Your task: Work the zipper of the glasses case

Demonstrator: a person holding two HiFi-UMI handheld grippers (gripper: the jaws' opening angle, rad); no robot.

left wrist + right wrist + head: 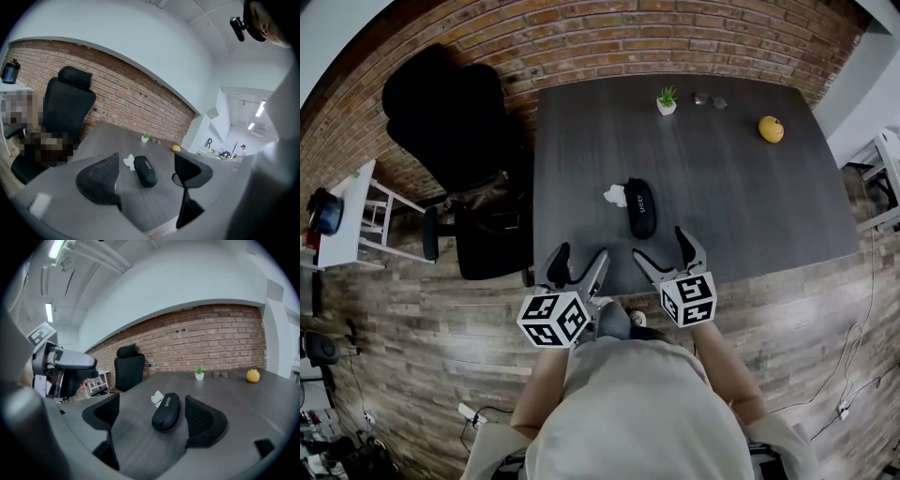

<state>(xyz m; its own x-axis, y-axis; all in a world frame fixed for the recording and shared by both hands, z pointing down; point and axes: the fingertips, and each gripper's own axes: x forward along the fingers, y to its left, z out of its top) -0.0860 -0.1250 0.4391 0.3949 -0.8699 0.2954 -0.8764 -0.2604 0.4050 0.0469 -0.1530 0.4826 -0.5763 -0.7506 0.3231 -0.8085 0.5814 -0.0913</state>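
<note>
A black oblong glasses case (641, 207) with white lettering lies closed on the dark grey table (750, 187), near its front middle. A crumpled white tissue (616, 195) rests against its left side. My left gripper (579, 262) hovers open at the table's front edge, short of the case (146, 170). My right gripper (664, 249) is open too, just in front of the case (167, 411), which shows between its jaws but apart from them. Neither gripper holds anything.
A small potted plant (667, 100), two small dark objects (710, 99) and a yellow fruit (772, 128) stand along the table's far side. A black office chair (455, 122) is at the left of the table, with a white side table (347, 220) beyond it.
</note>
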